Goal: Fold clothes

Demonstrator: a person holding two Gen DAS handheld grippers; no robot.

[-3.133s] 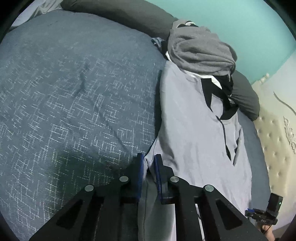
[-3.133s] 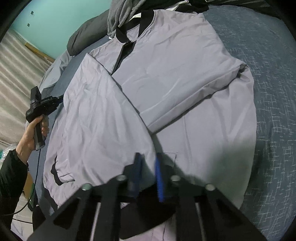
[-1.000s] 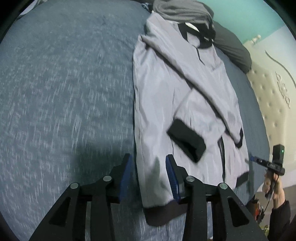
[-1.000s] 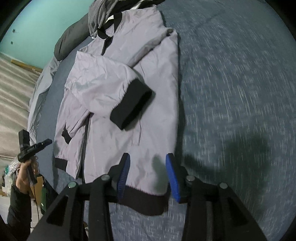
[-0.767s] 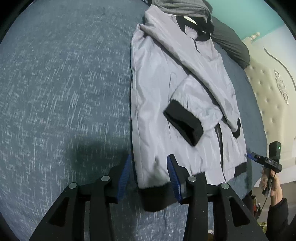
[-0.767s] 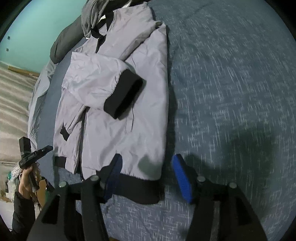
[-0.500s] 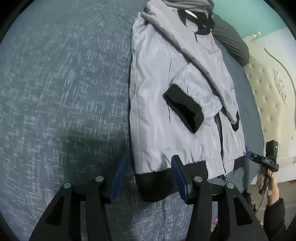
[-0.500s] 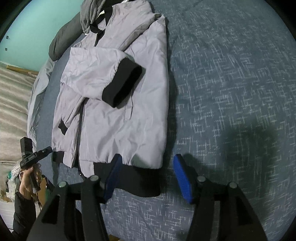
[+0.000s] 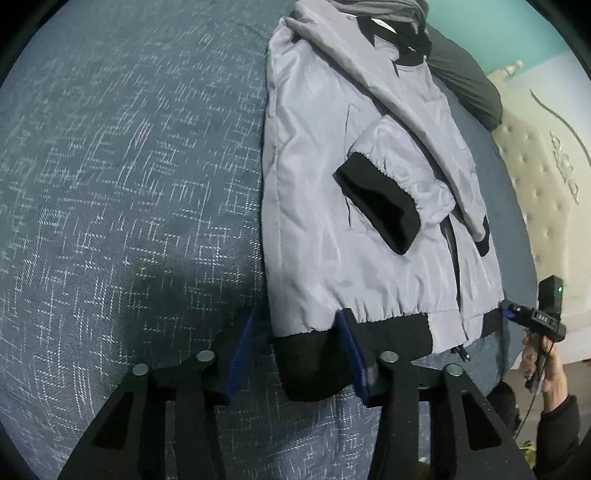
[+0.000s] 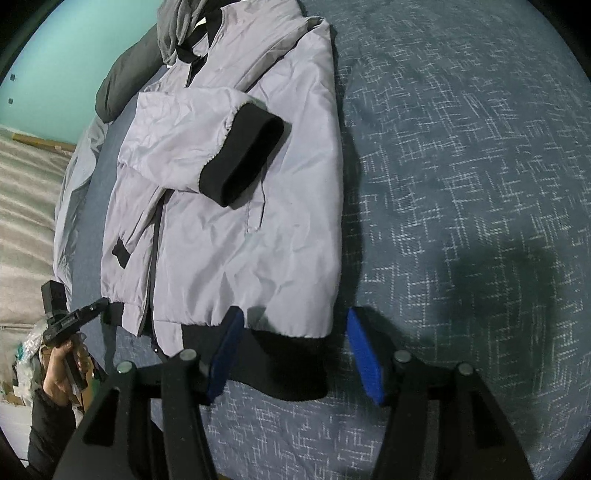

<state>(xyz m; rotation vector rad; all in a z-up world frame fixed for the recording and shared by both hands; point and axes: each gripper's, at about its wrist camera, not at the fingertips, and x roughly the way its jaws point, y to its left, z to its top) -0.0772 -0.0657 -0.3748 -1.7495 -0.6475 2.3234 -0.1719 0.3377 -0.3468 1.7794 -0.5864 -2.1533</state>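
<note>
A light grey jacket (image 9: 314, 221) with black cuffs and hem lies flat on the blue bedspread (image 9: 129, 166), collar away from me. Its sleeves are folded across the front, and one black cuff (image 9: 376, 206) rests on the chest. In the left wrist view my left gripper (image 9: 297, 332) is open, its blue pads either side of the black hem corner (image 9: 314, 365). In the right wrist view the same jacket (image 10: 240, 240), cuff (image 10: 243, 158) and hem (image 10: 288, 365) appear, and my right gripper (image 10: 295, 332) stands open astride the hem corner. Neither gripper holds cloth.
A grey garment (image 9: 376, 5) and a dark pillow (image 9: 465, 88) lie past the collar. A person's hand (image 9: 539, 365) holds a black device by the hem's far end, seen too in the right wrist view (image 10: 66, 369). A tufted headboard (image 9: 546, 184) bounds one side.
Both grippers have let go of the sleeves, opened and drawn back down the jacket to its hem. The sleeves now lie folded across the front. The jaws have widened over the last second.
</note>
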